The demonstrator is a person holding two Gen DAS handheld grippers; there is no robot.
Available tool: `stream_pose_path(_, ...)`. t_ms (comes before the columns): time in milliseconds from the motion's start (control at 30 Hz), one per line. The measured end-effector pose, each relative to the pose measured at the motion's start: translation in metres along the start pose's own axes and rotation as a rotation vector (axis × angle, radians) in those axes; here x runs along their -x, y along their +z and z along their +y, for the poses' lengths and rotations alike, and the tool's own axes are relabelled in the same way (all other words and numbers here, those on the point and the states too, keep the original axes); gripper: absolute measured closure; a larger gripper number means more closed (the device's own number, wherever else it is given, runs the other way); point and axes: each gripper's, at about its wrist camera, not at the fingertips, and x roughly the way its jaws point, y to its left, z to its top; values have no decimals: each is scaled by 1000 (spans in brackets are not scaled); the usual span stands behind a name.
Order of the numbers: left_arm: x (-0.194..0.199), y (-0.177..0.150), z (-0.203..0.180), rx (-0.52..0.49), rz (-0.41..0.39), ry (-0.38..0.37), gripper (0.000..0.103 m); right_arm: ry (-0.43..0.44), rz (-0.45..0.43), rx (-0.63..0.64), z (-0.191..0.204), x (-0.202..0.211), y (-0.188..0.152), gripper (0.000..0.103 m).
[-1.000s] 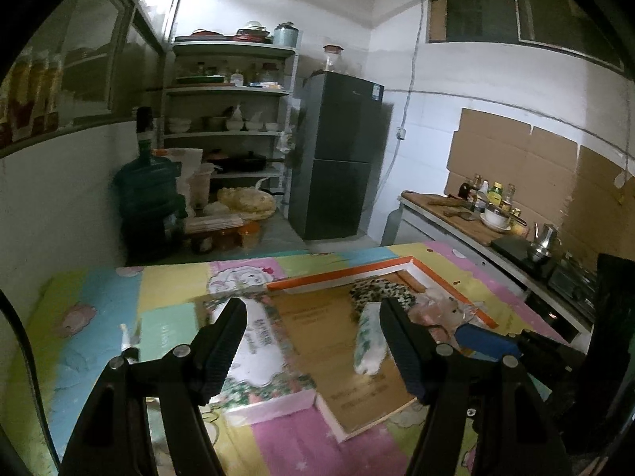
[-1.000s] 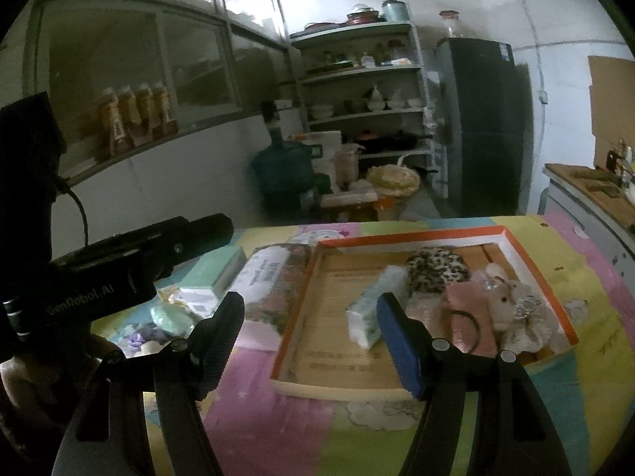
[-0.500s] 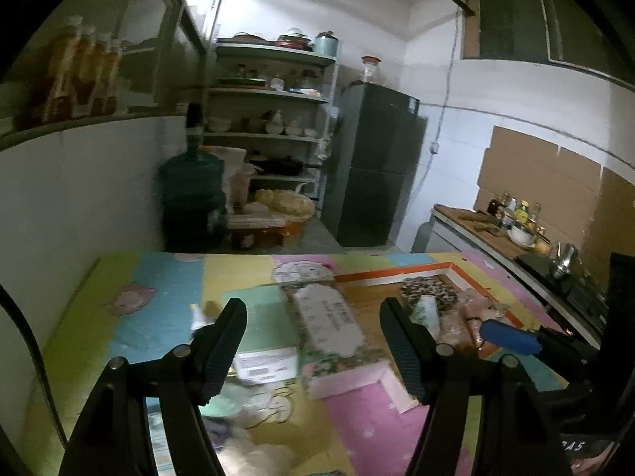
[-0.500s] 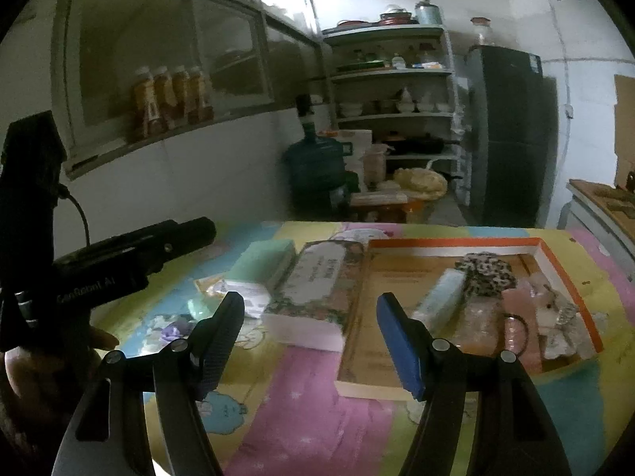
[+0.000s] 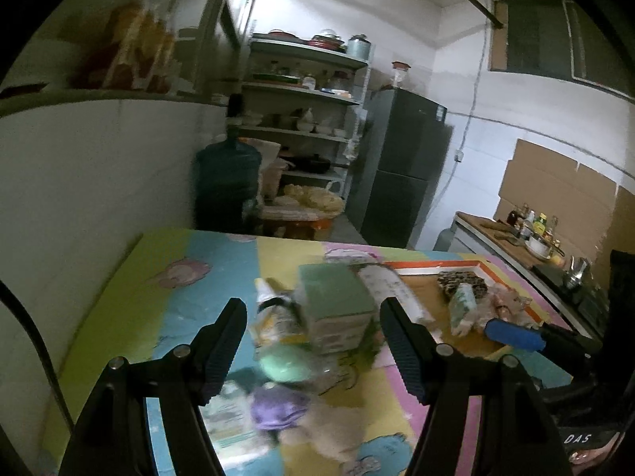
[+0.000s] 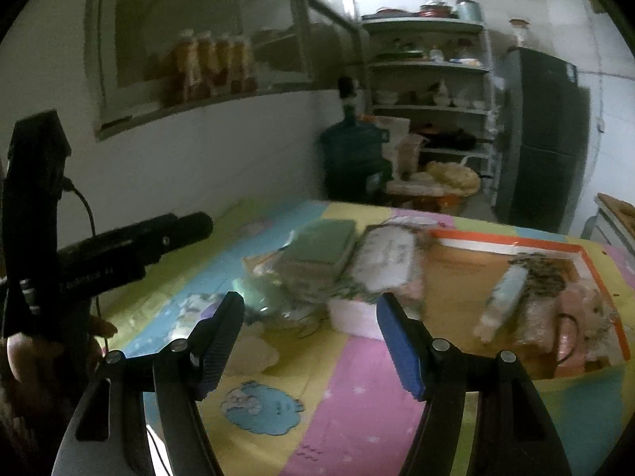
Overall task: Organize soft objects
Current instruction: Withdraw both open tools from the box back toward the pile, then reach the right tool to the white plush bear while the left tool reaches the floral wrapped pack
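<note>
Soft clutter ahead, tray to the right

Both tools spread wide, gripping nothing — left tool (image 5: pixel 311 347), right tool (image 6: pixel 309 339). Mint-green rounded soft pack (image 5: pixel 283 363) on the colourful table mat (image 5: pixel 178 301), just ahead between the left tool's fingers. Likely light, squashy, perhaps slippery — best pinched across its middle. Orange-rimmed cardboard tray (image 6: pixel 512 246) well right, partly filled.

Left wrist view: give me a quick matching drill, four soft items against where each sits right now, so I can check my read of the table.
Items:
1. leopard-print pouch
2. green box
3. purple cloth
4. mint green round pad

Places:
A. nearest the camera, between the left gripper's open fingers
B. inside the orange-rimmed tray
C. on the mat, just left of the tray
D. just in front of the green box

Pairs: 1-B, 2-C, 3-A, 4-D
</note>
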Motion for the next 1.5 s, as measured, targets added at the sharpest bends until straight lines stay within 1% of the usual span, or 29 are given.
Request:
stream_pose_path(233, 16, -12, 36, 58, -11, 42, 34, 73, 84, 49, 28, -33, -8, 32)
stream_pose_path(467, 26, -28, 60, 89, -9, 79, 34, 154, 192, 99, 48, -73, -18, 32)
stream_pose_path(567, 27, -35, 68, 100, -2, 89, 34, 169, 229, 122, 54, -89, -21, 32)
stream_pose_path(700, 26, -42, 76, 106, 8, 105, 34, 159, 273, 153, 60, -111, -24, 32)
stream_pose_path(1033, 16, -55, 85, 127, 41, 120, 34, 155, 322, 165, 61, -131, -36, 33)
stream_pose_path(1100, 14, -56, 85, 128, 44, 121, 34, 153, 325, 170, 61, -132, -38, 38)
stream_pose_path(1133, 14, -58, 85, 129, 45, 121, 34, 156, 325, 171, 61, -132, -39, 39)
stream_pose_path(1200, 14, -59, 84, 128, 47, 123, 34, 156, 324, 174, 62, -131, -39, 45)
stream_pose_path(1300, 14, -58, 85, 128, 49, 122, 34, 159, 328, 181, 63, -130, -42, 50)
stream_pose_path(1367, 15, -58, 85, 127, 50, 124, 34, 157, 324, 187, 66, -129, -43, 52)
stream_pose_path(1500, 14, -59, 85, 127, 55, 129, 34, 208, 313, 164, 69, -121, -46, 52)
